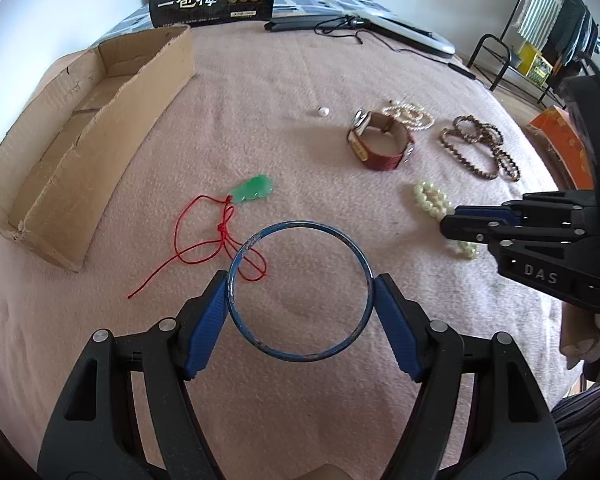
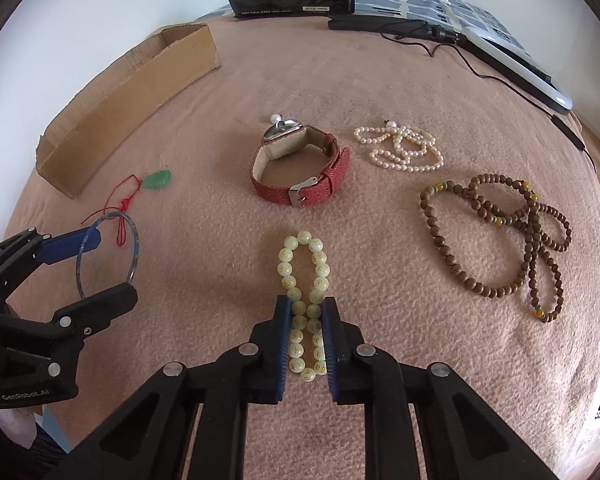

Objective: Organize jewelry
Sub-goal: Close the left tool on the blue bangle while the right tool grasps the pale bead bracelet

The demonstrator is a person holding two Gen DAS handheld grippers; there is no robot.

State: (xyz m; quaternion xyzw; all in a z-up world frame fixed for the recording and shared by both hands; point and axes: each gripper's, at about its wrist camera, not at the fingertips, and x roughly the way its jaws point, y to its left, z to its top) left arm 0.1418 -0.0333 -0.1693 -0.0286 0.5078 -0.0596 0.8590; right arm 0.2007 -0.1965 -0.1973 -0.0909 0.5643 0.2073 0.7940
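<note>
Your left gripper [image 1: 300, 300] squeezes the blue bangle [image 1: 299, 290] and your right gripper [image 2: 306, 316] pinches the pale bead bracelet [image 2: 305, 280], probably so both can go into the cardboard box [image 1: 80, 152].

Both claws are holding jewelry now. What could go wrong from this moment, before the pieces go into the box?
1. The left claw grips the blue bangle only at two points on its thin rim, so it may slip or twist out.
2. The red cord of the green pendant lies under the bangle's edge and might get dragged.
3. The right claw squeezes the pale bead bracelet at one end; the loose end could swing.
</note>
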